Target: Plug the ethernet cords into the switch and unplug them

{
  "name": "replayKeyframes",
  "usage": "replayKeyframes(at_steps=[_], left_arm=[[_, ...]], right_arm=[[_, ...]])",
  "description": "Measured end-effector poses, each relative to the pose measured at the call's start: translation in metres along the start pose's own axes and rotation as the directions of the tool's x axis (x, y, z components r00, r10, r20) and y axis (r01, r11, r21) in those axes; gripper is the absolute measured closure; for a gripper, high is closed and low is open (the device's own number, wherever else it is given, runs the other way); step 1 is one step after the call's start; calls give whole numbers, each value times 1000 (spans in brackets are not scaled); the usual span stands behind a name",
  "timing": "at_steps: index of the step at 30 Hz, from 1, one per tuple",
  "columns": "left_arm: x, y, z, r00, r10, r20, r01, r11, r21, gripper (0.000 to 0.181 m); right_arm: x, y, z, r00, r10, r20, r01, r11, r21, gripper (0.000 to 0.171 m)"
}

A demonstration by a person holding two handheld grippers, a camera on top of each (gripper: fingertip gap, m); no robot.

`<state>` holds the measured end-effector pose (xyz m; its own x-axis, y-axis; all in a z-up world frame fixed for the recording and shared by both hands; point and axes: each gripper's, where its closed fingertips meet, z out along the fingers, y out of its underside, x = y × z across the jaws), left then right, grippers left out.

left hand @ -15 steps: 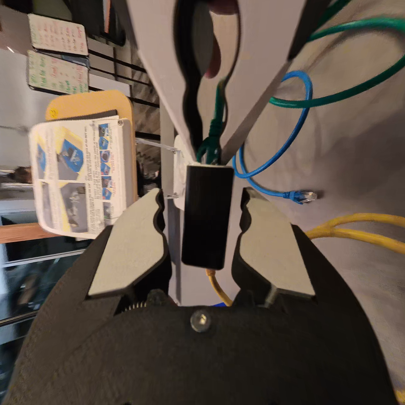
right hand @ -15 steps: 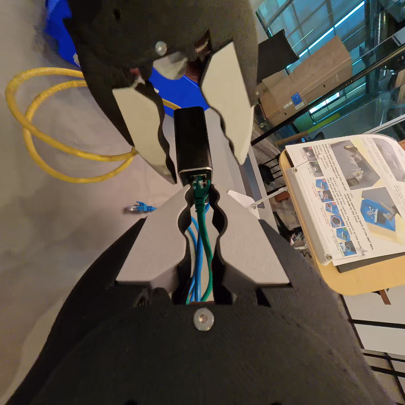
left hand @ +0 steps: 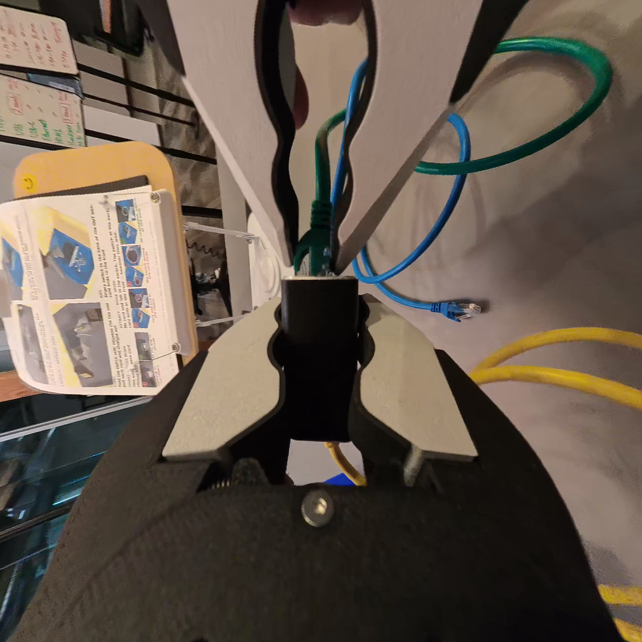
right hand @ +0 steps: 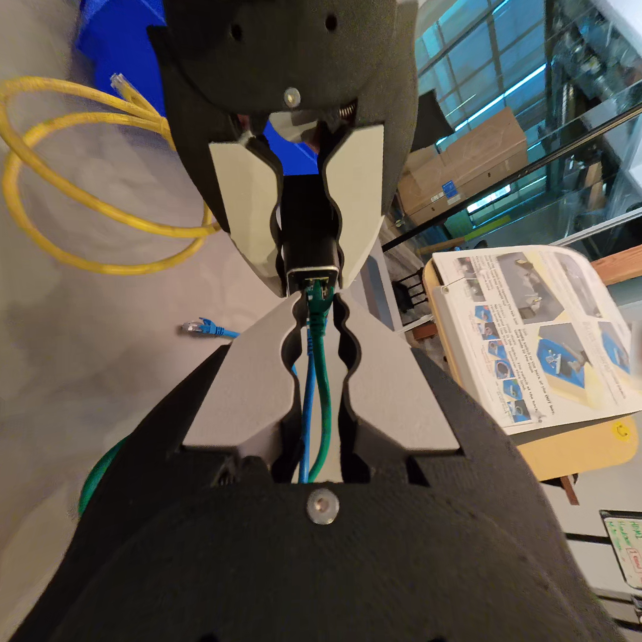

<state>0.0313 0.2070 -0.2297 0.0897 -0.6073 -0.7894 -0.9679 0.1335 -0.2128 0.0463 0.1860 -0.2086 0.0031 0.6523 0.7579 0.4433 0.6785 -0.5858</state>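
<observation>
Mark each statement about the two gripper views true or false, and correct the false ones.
1. The left gripper is shut on the black switch. True.
2. The green cord has its plug at the switch's port. True.
3. The blue plug sits in the switch. False: it lies loose on the grey table.
4. The right gripper is wide open and away from the cords. False: its fingers are closed in around the green cord's boot at the port, with a blue cord running between them too.
5. Yellow cord lies looped on the table. True.
</observation>
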Motion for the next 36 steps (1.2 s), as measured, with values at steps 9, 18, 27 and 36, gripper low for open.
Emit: replayKeyframes(at_steps=[9,18,27,36], left_arm=[[5,-2,-3,996,-22,-89,25,999,35,145],[6,-3,-6,992,-17,-125,21,999,35,145],[11,-2,-2,990,-19,-141,24,999,34,145],[17,3,5,985,-64,-159,71,997,41,145]], right_arm=[[-2,-6,-3,994,-78,71,77,997,16,160],[-3,-7,-4,979,-153,133,156,988,-13,162],[-9,-2,-1,940,-219,261,246,967,-72,163],[-16,4,5,899,-213,383,265,960,-88,163]])
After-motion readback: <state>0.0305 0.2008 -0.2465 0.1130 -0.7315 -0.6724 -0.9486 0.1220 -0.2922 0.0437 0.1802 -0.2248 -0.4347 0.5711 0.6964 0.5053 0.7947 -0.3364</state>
